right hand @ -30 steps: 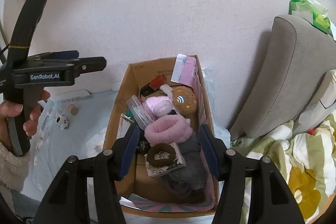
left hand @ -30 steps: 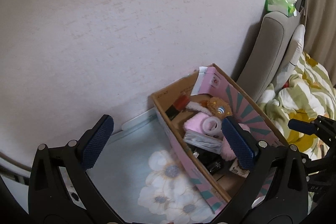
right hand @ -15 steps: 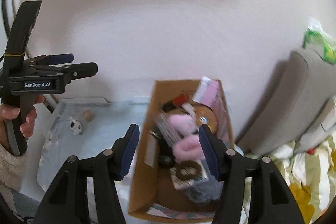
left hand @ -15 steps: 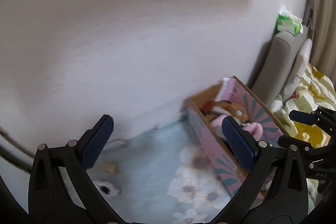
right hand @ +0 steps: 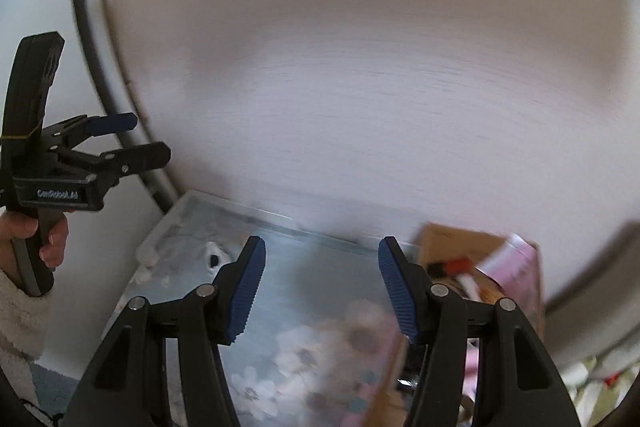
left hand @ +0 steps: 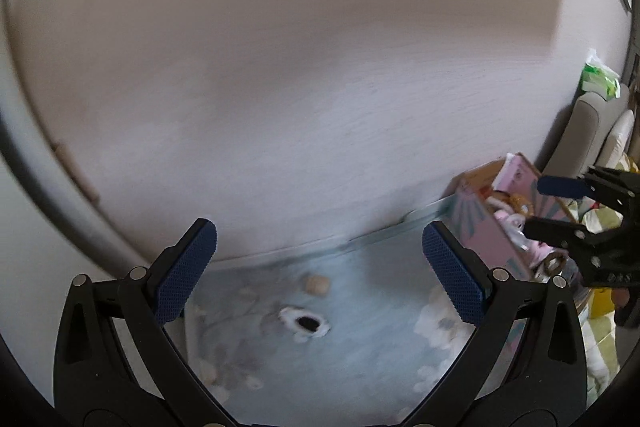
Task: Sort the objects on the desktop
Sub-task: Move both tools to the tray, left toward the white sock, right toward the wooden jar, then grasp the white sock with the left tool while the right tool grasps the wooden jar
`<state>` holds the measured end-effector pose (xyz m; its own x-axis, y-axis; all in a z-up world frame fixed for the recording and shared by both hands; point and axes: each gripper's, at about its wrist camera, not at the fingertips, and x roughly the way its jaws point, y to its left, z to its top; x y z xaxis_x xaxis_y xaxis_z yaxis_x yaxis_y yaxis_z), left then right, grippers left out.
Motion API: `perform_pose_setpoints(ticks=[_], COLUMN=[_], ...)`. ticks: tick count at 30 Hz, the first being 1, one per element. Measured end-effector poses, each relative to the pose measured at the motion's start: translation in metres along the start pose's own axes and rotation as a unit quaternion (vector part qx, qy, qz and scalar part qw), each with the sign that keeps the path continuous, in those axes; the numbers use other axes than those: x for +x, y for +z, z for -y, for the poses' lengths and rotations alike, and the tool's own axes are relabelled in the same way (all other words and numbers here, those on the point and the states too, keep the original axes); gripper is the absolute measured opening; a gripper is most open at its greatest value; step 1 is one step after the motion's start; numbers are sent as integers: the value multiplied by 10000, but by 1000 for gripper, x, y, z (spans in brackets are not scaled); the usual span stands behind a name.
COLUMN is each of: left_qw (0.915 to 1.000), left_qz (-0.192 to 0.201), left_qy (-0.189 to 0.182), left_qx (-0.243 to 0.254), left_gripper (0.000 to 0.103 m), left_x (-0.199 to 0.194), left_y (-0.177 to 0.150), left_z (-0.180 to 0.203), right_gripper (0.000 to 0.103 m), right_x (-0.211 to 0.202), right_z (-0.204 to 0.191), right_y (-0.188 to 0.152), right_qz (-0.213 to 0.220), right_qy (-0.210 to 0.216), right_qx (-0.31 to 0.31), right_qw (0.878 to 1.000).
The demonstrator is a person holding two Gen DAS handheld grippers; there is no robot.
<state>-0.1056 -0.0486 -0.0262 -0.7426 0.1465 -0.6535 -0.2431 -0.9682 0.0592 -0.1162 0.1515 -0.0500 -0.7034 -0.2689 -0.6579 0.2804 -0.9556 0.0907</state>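
Left tongs (left hand: pixel 320 263) spread wide, empty, above a black-and-white figurine (left hand: pixel 306 323) on the tabletop (left hand: pixel 360 347). Right tongs (right hand: pixel 320 291) spread too, beside the cardboard box (right hand: pixel 516 267).

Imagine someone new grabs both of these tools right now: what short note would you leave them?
Left gripper: fingers open, holding nothing, above the flowered blue mat.
Right gripper: fingers open, holding nothing, near the cardboard box.
On the mat lie a small black-and-white item and a small tan item, apart from each other; both are too blurred to identify.
The cardboard box at the mat's right end already holds many things, among them pink fluffy ones.
Done: most items appear boxed.
Left: probably picking up those two loose items; the left gripper is nearer.
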Motion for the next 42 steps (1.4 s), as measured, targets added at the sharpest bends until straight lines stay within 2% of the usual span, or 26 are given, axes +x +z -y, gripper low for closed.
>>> perform_pose_setpoints(ticks=[5,9,13,16,20,27,33,35,37,42], left_qw=[9996,9977,9947,9923,9915,9894,9884,9890,9888,9890], left_qz=[-238,-602,-847,-1010,-1019,-1064,-1128,-1075,-1054,-1037], left_qy=[-68,-231,-572,-711,-799,-974,-1011,-1007,-1043,-1053], left_qx=[-164,-192,-69,-86,-120,-151,-134,-144,-137,-54], left_gripper=[103,102,102,97,96,89,71,67,66,63], left_x=[15,49,100,130,156,181,190,189,189,187], left_y=[-38,-76,-121,-142,-152,-160,-165,-166,-167,-167], left_z=[-28,-34,-33,-32,-35,-40,-37,-38,-39,-39], right_gripper=[55,55,55,55,55,55,54,49,35,32], right_x=[49,104,167,211,242,275,289,290,292,293], right_z=[-30,-52,-68,-77,-84,-88,-90,-92,-92,-92], right_y=[11,9,2,-6,-20,-30,-33,-33,-34,-35], right_qz=[-366,-786,-1212,-1570,-1778,-1854,-1920,-1892,-1911,-1875], right_qy=[338,605,809,967,1039,1157,1268,1267,1291,1280], right_qx=[-436,-799,-1076,-1122,-1217,-1323,-1384,-1404,-1390,-1376], right_qw=[9978,9919,9835,9764,9710,9668,9633,9636,9631,9641])
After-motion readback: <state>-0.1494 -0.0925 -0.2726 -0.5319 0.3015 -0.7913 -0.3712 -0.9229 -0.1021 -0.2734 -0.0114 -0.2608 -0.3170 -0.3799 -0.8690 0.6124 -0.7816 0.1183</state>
